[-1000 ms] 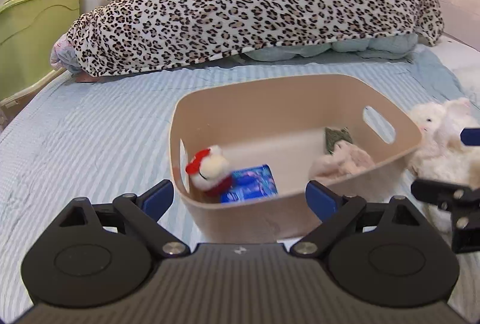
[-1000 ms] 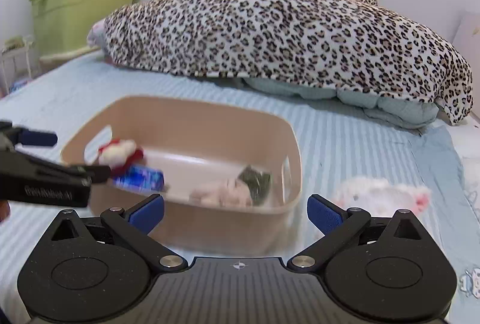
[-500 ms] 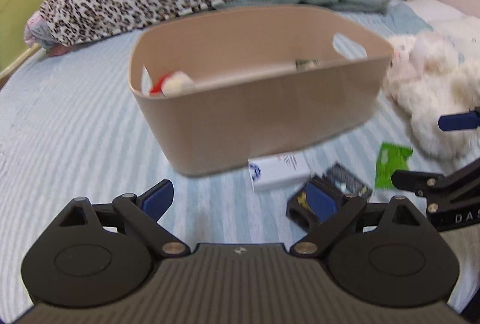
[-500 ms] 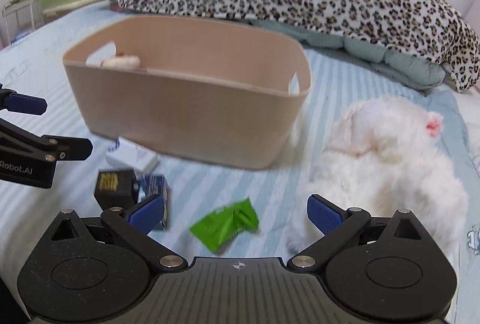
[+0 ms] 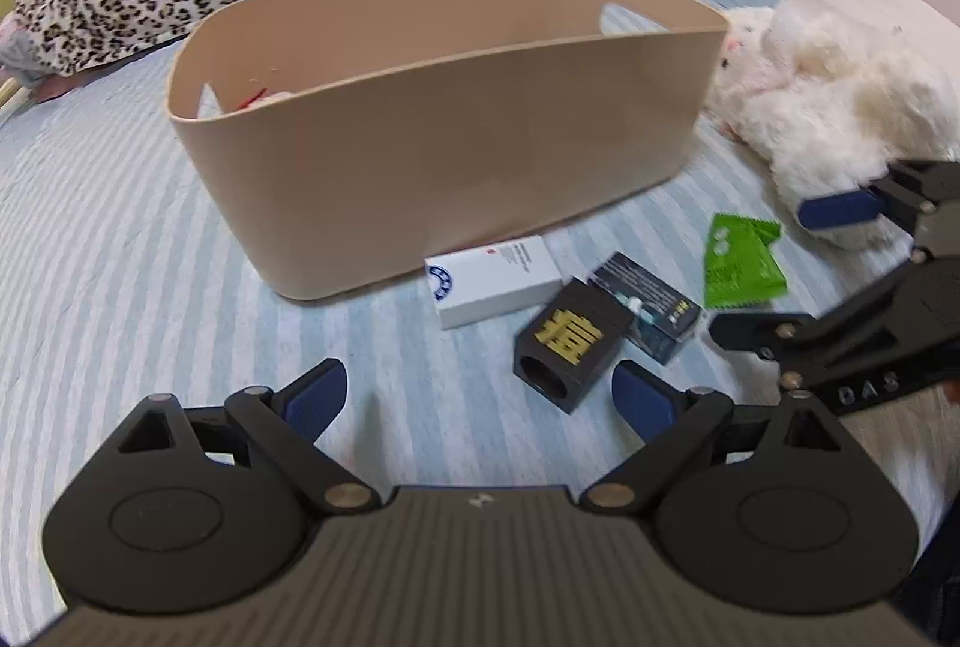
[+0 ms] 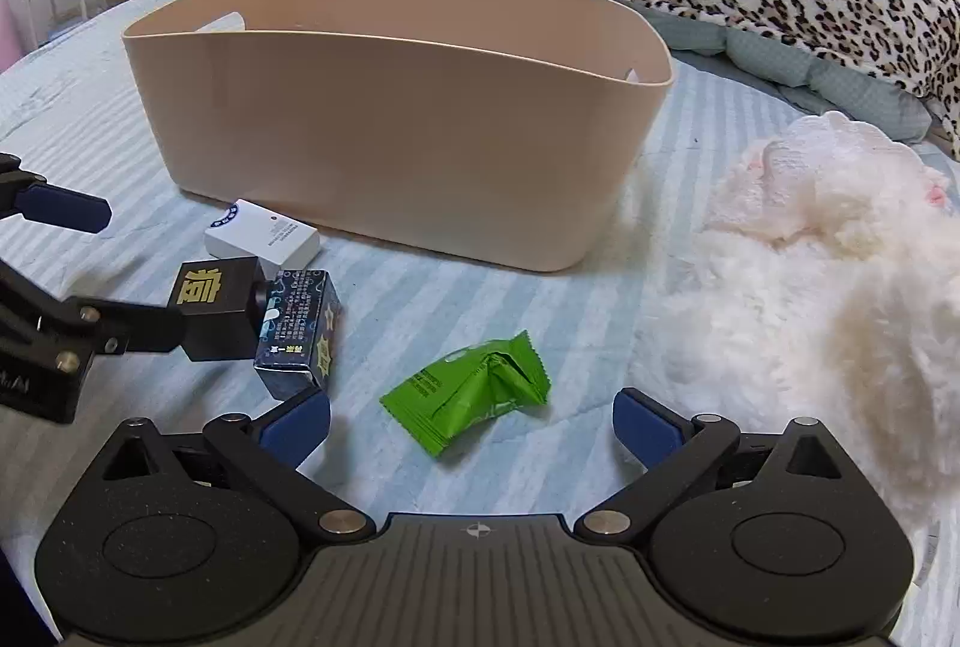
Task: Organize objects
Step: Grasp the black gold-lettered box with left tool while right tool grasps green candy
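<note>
Ideally the right claw point(image 6: 471, 422), spread wide and empty above the green snack packet point(image 6: 474, 389) on the striped bed point(image 6: 540, 299) before the beige bin point(image 6: 390, 131), should drop squarely and pinch its crumpled middle, while the left claw point(image 5: 477, 398) waits wide, empty.

Large gold Chinese-style character printed on small black cube-shaped box point(image 5: 567, 341) point(image 6: 216, 308). Letters "DAS" embossed on black frame of right gripper point(image 5: 774, 275). Fine print on white rectangular carton point(image 5: 495, 280) and dark blue printed carton point(image 6: 300, 332): too small to read.
</note>
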The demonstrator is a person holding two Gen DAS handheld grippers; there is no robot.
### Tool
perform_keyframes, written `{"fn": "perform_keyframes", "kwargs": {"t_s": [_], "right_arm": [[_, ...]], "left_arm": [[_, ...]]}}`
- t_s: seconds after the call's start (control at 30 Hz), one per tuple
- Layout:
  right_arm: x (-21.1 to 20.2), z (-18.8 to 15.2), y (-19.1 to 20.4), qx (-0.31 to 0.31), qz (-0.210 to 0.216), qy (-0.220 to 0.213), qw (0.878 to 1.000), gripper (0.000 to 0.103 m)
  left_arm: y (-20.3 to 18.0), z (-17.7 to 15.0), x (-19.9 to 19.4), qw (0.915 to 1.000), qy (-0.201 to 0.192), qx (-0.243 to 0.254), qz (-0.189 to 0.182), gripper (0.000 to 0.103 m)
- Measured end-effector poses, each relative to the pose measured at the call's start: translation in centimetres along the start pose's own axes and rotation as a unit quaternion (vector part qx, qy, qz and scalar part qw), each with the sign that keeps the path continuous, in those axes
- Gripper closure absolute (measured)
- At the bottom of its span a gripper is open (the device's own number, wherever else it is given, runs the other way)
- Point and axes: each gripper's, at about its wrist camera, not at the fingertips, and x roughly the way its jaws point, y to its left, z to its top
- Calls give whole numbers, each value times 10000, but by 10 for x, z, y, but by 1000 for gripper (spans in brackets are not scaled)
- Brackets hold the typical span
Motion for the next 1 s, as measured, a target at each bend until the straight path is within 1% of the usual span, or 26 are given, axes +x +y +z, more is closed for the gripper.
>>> {"fn": "perform_keyframes", "kwargs": {"t_s": [0.1, 0.23, 0.3, 0.37, 0.47, 0.53, 0.57, 0.63, 0.67, 0.7, 0.73, 0.8, 0.9, 1.0], "right_arm": [[4, 0, 0, 2, 15, 30, 10000, 2], [10, -2, -1, 64, 58, 66, 9999, 4], [13, -3, 0, 95, 74, 20, 9999, 7], [18, -2, 0, 135, 71, -5, 9999, 11], [24, -1, -1, 216, 37, -71, 9997, 13], [25, -1, -1, 239, 47, -112, 9996, 17], [25, -2, -1, 250, 42, -149, 9996, 19], [24, -4, 1, 232, 65, -195, 9995, 24], [24, -5, 2, 211, 79, -213, 9995, 29], [23, -6, 3, 194, 95, -228, 9995, 35], [22, -7, 5, 180, 123, -236, 9995, 38], [21, -7, 8, 152, 169, -234, 9995, 48], [18, -6, 9, 194, 242, -216, 9993, 56], [14, -7, 4, 387, 321, -238, 9985, 62]], "left_arm": [[-5, -1, 9, 9998, 54, 150, 83, 8], [-6, 0, 26, 9997, 78, 238, 5, 8], [-6, 1, 34, 9997, 33, 260, 12, 8], [-6, 2, 38, 9997, -91, 227, -20, 9], [-7, 2, 40, 9995, -211, 181, -179, 20], [-7, 2, 41, 9991, -241, 138, -315, 33], [-7, 2, 41, 9989, -265, 93, -365, 36], [-6, 2, 41, 9986, -279, 5, -443, 51], [-6, 2, 40, 9984, -279, -29, -485, 54], [-7, 1, 39, 9982, -278, -31, -523, 62], [-7, 1, 38, 9981, -274, -11, -543, 68], [-8, 0, 38, 9983, -272, 29, -524, 69], [-8, -2, 36, 9985, -287, -6, -471, 69], [-4, -4, 34, 9986, -301, -97, -423, 69]]}}
